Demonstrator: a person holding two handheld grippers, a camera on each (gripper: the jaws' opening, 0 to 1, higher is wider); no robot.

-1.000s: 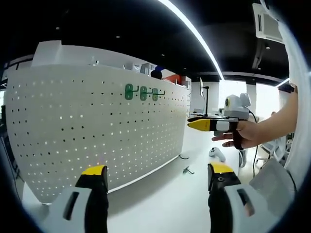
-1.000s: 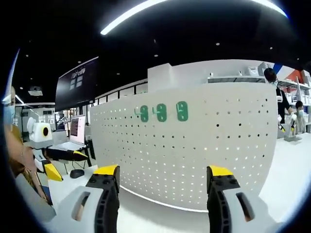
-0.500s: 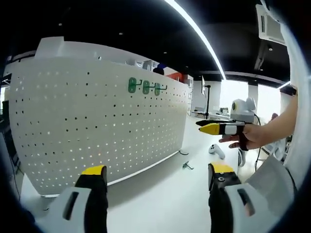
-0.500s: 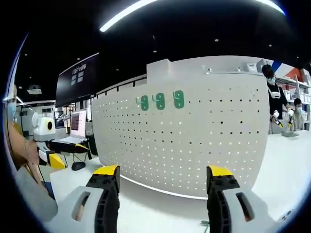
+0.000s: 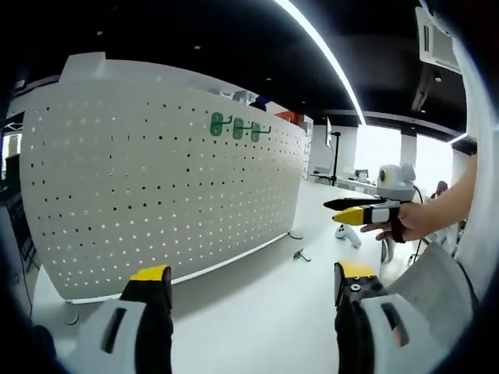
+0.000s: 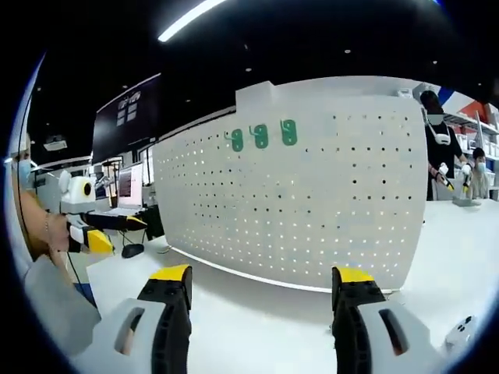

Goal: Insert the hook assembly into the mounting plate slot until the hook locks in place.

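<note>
a: so, left gripper [image 5: 245, 300] jaws wide apart, nothing held; white pegboard [image 5: 156, 179] ahead, green hooks [image 5: 234, 128] up top.

b: right gripper [image 6: 261, 300] likewise gaping, empty. no readable writing.

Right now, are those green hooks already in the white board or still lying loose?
In: three green hooks hang high on the upright pegboard. One small loose hook lies on the table.

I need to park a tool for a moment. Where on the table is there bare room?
The white table is bare between the pegboard foot and the left gripper. It gets busier farther right, by the loose hook and the right gripper.
</note>
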